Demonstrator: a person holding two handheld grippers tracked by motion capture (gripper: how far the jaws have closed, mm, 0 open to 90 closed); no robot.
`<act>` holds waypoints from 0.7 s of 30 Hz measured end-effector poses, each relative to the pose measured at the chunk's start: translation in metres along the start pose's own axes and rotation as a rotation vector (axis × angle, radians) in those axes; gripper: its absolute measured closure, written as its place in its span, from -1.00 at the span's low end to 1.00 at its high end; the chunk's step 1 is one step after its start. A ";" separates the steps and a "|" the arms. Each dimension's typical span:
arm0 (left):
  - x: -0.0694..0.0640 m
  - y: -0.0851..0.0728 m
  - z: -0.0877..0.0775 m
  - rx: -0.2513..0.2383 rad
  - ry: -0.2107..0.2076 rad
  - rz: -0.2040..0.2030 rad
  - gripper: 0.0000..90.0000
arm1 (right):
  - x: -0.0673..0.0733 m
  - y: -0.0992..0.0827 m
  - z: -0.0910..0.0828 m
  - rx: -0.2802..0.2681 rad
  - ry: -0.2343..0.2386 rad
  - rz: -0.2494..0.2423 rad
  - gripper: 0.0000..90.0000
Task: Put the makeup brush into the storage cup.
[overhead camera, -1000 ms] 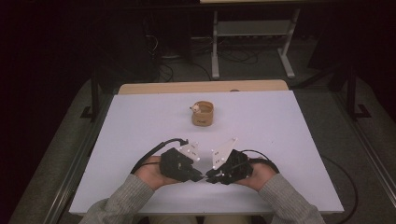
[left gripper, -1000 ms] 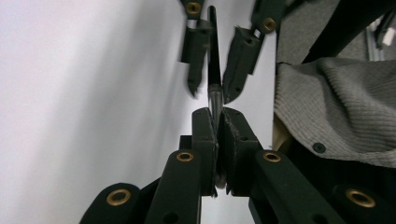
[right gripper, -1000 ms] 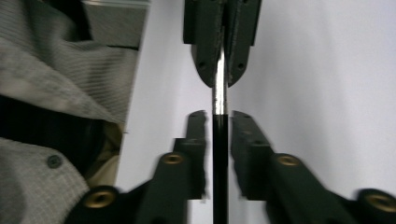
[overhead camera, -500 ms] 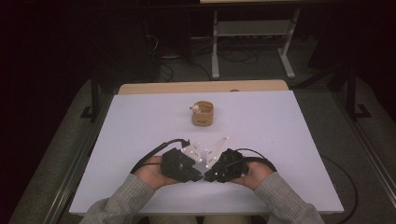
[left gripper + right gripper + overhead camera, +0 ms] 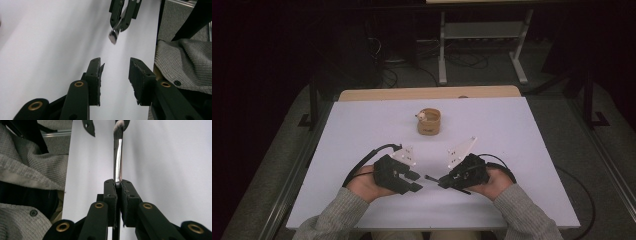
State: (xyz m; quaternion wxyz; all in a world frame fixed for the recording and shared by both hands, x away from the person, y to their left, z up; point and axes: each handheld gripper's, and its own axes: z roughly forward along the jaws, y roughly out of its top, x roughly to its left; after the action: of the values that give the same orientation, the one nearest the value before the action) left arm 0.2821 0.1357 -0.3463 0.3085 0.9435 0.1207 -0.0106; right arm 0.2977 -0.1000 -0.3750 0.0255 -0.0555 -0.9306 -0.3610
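Observation:
A slim brush (image 5: 117,157) with a shiny metal ferrule and a pale bristle tip sticks out of my right gripper (image 5: 118,183), which is shut on its handle. In the high view the right gripper (image 5: 443,181) points left near the table's front, and the brush tip (image 5: 428,177) reaches toward my left gripper (image 5: 414,181). The left gripper (image 5: 116,67) has just been opening its jaws and stands open with nothing between them. The brush tip (image 5: 113,36) hangs a short way beyond its fingers, apart from them.
A tan cup (image 5: 429,121) with a small white item in it stands mid-table, beyond both hands. The white table (image 5: 522,135) has a wooden strip (image 5: 427,93) along its far edge. A metal rack (image 5: 482,35) stands on the floor behind. Grey knit sleeves (image 5: 332,215) lie at the front edge.
The two grippers were tip to tip; now they are apart. The left jaws have opened and the right gripper has drawn a little to the right with the brush.

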 end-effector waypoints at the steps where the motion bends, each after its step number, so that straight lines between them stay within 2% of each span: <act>1: 0.000 -0.001 0.001 0.000 0.002 0.001 0.38 | -0.001 0.000 0.000 -0.005 -0.001 0.000 0.84; 7: 0.000 -0.003 0.004 -0.038 -0.019 -0.015 0.34 | -0.001 0.001 0.000 -0.012 -0.008 -0.004 0.84; 12: 0.001 0.004 0.004 -0.048 -0.034 -0.012 0.33 | 0.005 0.006 0.005 0.002 -0.015 -0.047 0.83; 21: 0.001 0.011 0.010 -0.028 -0.064 0.010 0.56 | 0.013 0.013 0.011 -0.015 -0.020 -0.122 0.83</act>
State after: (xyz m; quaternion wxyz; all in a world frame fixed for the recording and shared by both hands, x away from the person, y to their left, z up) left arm 0.2863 0.1212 -0.3485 0.3253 0.9389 0.1063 -0.0375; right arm 0.2868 -0.0816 -0.3734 -0.0064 -0.0026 -0.9298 -0.3680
